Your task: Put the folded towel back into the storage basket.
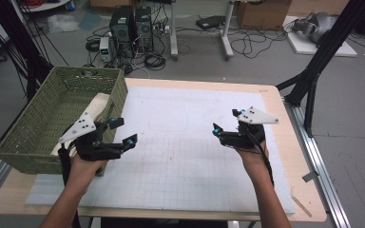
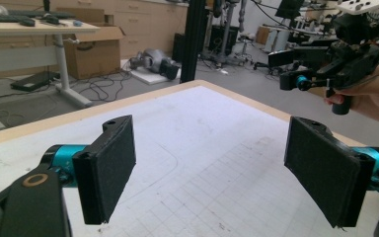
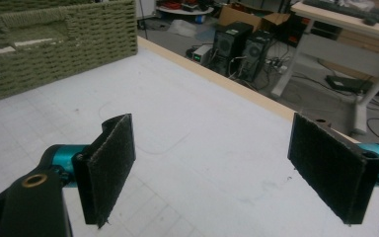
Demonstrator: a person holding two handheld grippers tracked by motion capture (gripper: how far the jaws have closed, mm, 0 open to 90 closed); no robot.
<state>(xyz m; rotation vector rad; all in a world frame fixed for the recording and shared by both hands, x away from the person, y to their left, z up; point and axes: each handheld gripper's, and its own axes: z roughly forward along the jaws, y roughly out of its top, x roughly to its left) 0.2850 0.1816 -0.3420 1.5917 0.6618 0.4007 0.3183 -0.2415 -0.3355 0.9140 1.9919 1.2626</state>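
My left gripper (image 1: 125, 131) is held just above the white gridded mat (image 1: 180, 156), right beside the green woven basket (image 1: 90, 72). Its jaws are open and nothing lies between the black pads (image 2: 106, 168). My right gripper (image 1: 227, 121) hovers over the right part of the mat, also open, with empty space between its pads (image 3: 109, 165). In the left gripper view the right gripper (image 2: 296, 81) appears farther off in a hand. The basket (image 3: 54, 44) stands at the far left in the right gripper view. A cream-coloured object (image 1: 99, 107) lies inside the basket.
The mat covers a wooden table (image 1: 285, 156). Black frame posts (image 1: 313, 71) rise at the table's right rear corner. On the floor behind are computer towers (image 1: 132, 26), cables and cardboard boxes (image 1: 261, 14).
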